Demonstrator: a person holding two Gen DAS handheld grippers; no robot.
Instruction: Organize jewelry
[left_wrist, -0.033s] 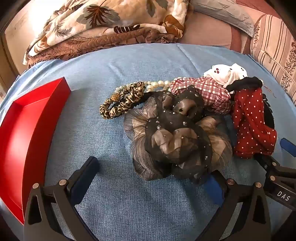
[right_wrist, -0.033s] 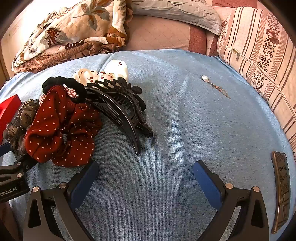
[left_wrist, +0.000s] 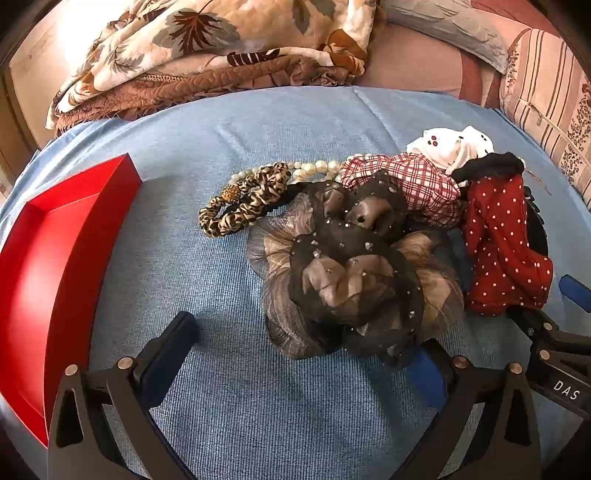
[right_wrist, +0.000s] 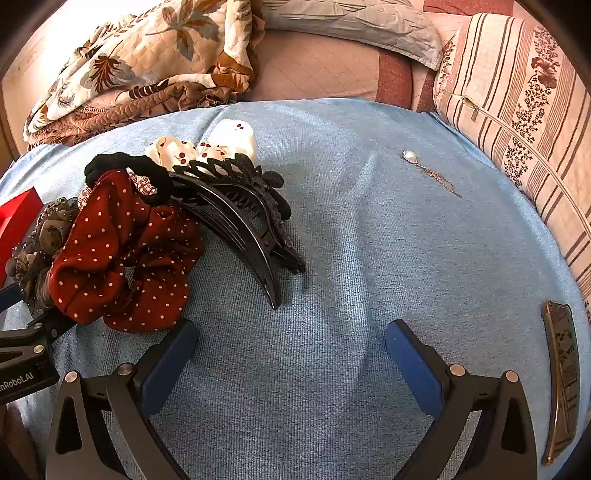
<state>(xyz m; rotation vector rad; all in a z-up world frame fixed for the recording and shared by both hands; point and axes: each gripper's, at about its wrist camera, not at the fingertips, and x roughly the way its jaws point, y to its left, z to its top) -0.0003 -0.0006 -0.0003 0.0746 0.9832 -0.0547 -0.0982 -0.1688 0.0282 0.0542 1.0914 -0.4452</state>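
A pile of hair accessories lies on a blue cloth (left_wrist: 258, 133). In the left wrist view: a large black-and-brown mesh scrunchie (left_wrist: 354, 273), a leopard-print scrunchie (left_wrist: 243, 199), a pearl string (left_wrist: 314, 168), a red plaid scrunchie (left_wrist: 413, 184), a white cherry-print scrunchie (left_wrist: 450, 147) and a red polka-dot scrunchie (left_wrist: 502, 243). My left gripper (left_wrist: 306, 350) is open, its right finger tucked under the mesh scrunchie. My right gripper (right_wrist: 291, 347) is open and empty beside the red polka-dot scrunchie (right_wrist: 122, 258) and black hair claws (right_wrist: 236, 218). A pendant chain (right_wrist: 428, 170) lies apart.
A red tray (left_wrist: 55, 266) stands at the left, open side up. A folded floral quilt (left_wrist: 207, 55) and pillows (right_wrist: 517, 110) lie behind the cloth. A flat patterned hair clip (right_wrist: 561, 376) lies at the right edge.
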